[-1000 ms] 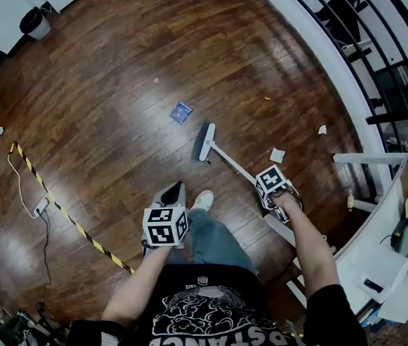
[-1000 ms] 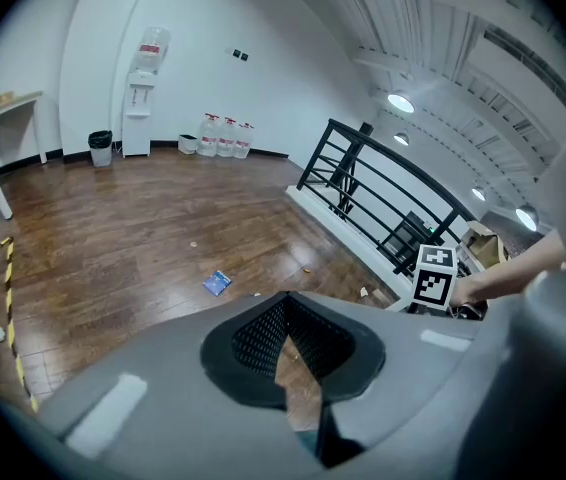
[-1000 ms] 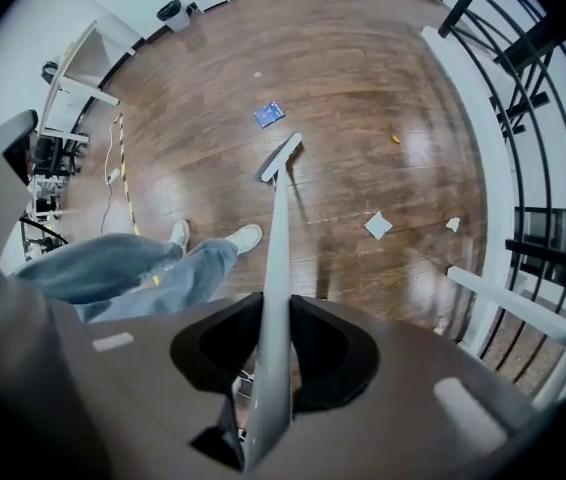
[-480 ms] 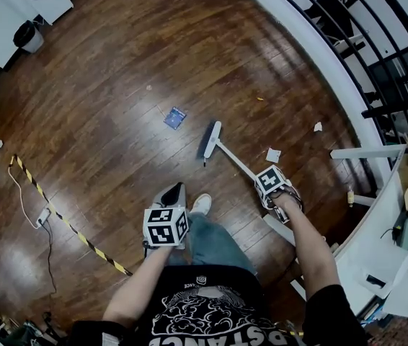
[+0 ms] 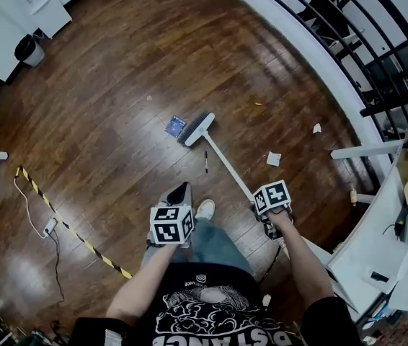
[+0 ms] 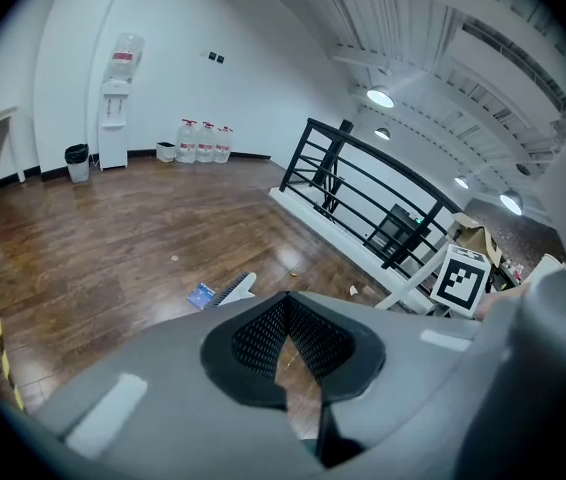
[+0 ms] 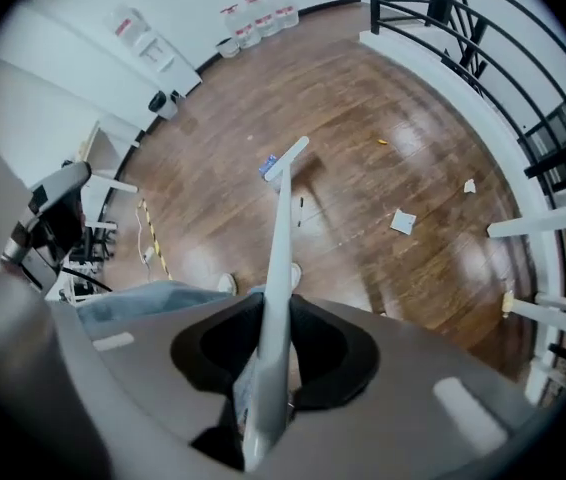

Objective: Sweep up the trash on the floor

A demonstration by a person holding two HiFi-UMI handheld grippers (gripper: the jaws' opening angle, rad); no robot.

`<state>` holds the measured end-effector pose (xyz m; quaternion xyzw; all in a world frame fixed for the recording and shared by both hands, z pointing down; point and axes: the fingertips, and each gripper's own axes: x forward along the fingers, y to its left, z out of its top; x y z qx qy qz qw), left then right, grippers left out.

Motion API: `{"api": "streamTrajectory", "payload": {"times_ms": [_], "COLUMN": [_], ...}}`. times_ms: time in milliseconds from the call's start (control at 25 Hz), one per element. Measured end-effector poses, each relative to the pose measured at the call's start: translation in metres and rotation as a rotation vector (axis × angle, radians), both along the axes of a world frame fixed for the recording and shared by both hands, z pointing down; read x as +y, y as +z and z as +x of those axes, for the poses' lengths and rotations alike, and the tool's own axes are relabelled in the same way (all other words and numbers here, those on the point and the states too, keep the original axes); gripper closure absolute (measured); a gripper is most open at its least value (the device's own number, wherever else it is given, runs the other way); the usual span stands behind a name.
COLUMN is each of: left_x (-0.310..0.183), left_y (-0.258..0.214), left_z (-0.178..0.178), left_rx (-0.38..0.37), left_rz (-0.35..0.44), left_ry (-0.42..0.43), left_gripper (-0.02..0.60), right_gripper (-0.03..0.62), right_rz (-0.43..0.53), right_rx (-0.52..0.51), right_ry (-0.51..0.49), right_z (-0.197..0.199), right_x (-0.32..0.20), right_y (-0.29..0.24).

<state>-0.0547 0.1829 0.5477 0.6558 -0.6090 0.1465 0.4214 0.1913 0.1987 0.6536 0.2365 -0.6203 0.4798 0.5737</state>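
The broom (image 5: 225,163) is white, with a long thin handle and a flat head edged in dark bristles. It slants across the wood floor (image 5: 103,121), with its head away from the person. The right gripper (image 7: 273,308) has its jaws clamped on the handle's near end. A blue packet (image 5: 174,126) lies just left of the broom's head. A pen (image 5: 206,161) lies close on the handle's left and a paper scrap (image 5: 274,158) on its right. An orange crumb (image 5: 258,104) and a small white scrap (image 5: 317,128) lie further right of the head. Left of the handle's near end, the left gripper (image 6: 287,303) has its jaws closed tip to tip on nothing.
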Motion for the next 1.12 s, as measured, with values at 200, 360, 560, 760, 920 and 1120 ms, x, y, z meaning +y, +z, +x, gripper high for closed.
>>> {"api": "streamTrajectory", "payload": {"times_ms": [200, 360, 560, 760, 920, 1120], "left_x": [-0.009, -0.022, -0.035, -0.063, -0.085, -0.099], "left_y": [-0.008, -0.006, -0.005, -0.006, 0.001, 0.012], "left_z": [-0.01, -0.032, -0.065, -0.123, -0.17, -0.214], "left_rx": [-0.018, -0.038, -0.039, -0.053, -0.067, -0.083], "left_rz": [0.018, 0.029, 0.016, 0.012, -0.005, -0.027], "left_ry": [0.017, 0.053, 0.108, 0.186, 0.236, 0.294], "left_gripper": [0.577, 0.577, 0.577, 0.576, 0.577, 0.577], "right_gripper": [0.507, 0.507, 0.505, 0.505, 0.505, 0.502], "right_rz": [-0.014, -0.015, -0.031, -0.057, -0.096, -0.119], "right_rx": [-0.123, -0.172, -0.195, -0.187, -0.163, -0.152], "right_ry": [0.101, 0.146, 0.171, 0.219, 0.258, 0.281], "right_z": [-0.062, -0.117, -0.185, -0.259, -0.312, -0.366], "right_x": [0.01, 0.007, -0.004, -0.021, -0.034, -0.054], "right_y": [-0.012, -0.011, -0.008, 0.014, 0.037, 0.065]}}
